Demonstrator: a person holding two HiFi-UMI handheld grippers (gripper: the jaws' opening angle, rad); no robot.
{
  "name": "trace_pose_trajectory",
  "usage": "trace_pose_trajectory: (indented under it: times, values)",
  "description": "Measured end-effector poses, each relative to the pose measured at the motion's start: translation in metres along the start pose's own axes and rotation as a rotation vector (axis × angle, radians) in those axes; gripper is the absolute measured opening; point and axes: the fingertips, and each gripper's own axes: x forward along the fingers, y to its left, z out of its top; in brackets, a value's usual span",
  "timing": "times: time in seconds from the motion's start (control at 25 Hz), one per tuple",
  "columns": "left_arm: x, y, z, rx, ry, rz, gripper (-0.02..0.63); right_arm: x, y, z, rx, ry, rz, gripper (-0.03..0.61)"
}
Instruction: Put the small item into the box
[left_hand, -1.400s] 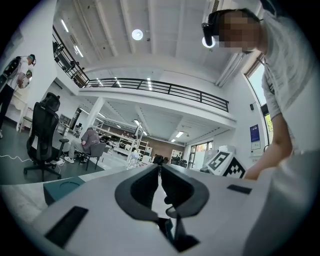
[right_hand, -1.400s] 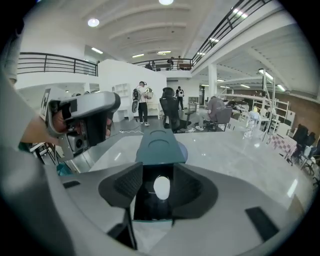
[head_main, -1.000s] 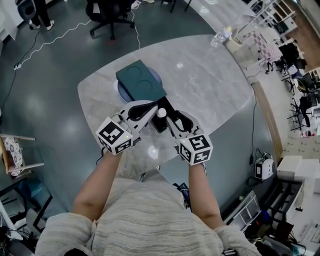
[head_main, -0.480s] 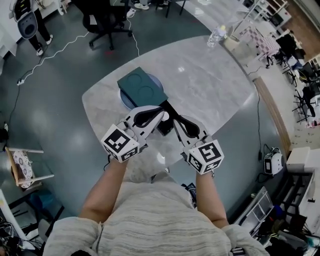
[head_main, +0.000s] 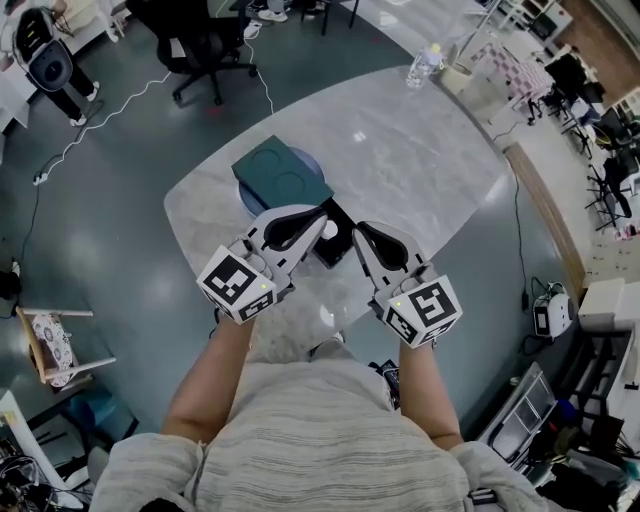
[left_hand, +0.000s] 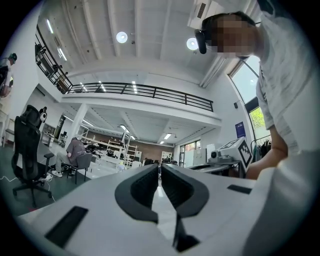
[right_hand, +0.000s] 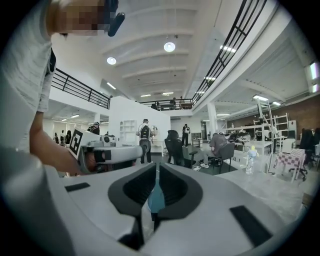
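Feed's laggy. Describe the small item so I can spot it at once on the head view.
Start at the pale marble table, then the black box near its front edge, just this side of the dark teal slab. The small item is the white ball seen against that box: the only round, bright white thing among dark, square-edged neighbours.

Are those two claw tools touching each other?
Apart: head view shows the black box between left gripper and right gripper, whose empty jaws are closing.

The head camera looks steeply down on the table (head_main: 430, 160); both gripper cameras, close behind their jaws, face the same hall.
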Motion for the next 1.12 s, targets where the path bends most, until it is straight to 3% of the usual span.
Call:
trace_pose_trajectory:
  times: [1.12]
  values:
    - [0.004, -0.014, 0.012, 0.006, -0.026, -0.023, 0.034, -0.011, 0.005, 0.02, -0.051, -0.025, -0.019, 0.018]
